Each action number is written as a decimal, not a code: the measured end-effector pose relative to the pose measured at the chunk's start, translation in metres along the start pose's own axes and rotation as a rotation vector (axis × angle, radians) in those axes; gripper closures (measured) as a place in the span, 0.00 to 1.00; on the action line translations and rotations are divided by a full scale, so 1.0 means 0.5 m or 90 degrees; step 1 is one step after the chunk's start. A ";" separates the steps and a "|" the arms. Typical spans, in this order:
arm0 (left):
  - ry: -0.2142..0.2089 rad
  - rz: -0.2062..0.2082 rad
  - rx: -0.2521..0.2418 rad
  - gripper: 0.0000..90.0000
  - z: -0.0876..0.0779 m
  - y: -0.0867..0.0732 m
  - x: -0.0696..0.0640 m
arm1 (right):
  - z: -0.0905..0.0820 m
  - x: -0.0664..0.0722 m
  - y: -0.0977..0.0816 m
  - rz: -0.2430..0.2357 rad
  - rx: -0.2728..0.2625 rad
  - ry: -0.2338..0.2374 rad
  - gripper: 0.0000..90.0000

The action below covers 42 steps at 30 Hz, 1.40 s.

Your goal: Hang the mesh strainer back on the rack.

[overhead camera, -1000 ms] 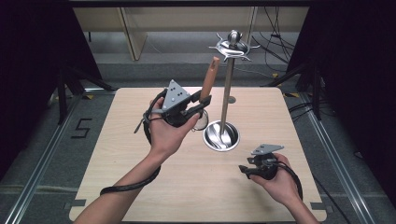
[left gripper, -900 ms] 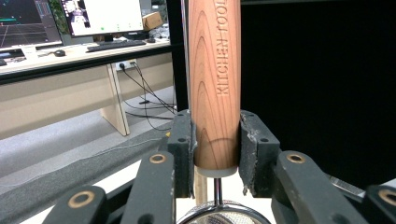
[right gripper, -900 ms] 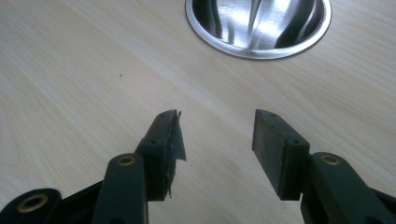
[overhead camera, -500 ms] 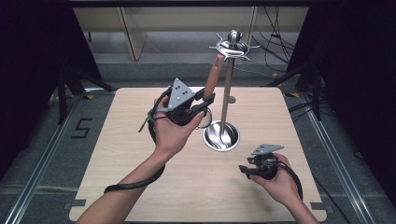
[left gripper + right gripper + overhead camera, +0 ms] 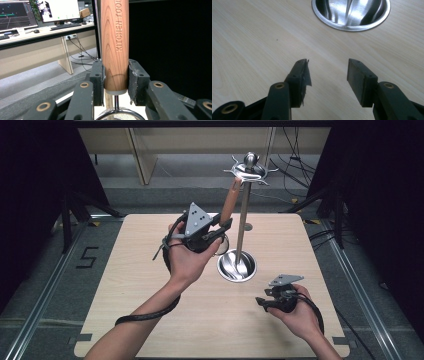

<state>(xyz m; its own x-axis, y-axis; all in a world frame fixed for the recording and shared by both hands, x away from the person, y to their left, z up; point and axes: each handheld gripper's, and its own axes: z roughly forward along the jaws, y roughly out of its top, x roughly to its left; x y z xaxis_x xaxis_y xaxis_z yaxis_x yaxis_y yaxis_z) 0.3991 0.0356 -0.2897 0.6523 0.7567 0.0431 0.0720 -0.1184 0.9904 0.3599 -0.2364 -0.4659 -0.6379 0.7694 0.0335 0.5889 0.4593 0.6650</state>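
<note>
Above the back half of the bench, the wooden-handled utensil is raised, its handle tilting up toward the hooked crown of the metal stand; the left claw pinches the handle's lower end between both pads, the lettering "KITCHEN TOOL" running along the wood in the left gripper view. Below the handle a thin metal neck leads to a round mesh-edged head, mostly hidden. The stand's round steel dish sits mid-bench with only the pole rising from it. The right claw rests low near the front, spread, nothing between its pads.
</note>
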 end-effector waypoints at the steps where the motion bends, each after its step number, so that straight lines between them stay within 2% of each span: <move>1: 0.000 0.001 0.000 0.76 0.000 0.000 -0.001 | 0.000 0.000 0.000 0.000 0.000 0.000 0.57; 42: 0.003 0.003 0.005 0.76 0.026 0.009 -0.008 | 0.000 -0.002 -0.001 -0.001 0.003 0.001 0.57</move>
<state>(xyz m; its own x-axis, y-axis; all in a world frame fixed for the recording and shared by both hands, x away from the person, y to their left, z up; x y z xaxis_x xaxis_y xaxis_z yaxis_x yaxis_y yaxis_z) 0.4066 0.0240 -0.2872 0.6496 0.7588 0.0475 0.0757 -0.1268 0.9890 0.3602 -0.2371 -0.4664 -0.6395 0.7680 0.0331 0.5902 0.4630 0.6613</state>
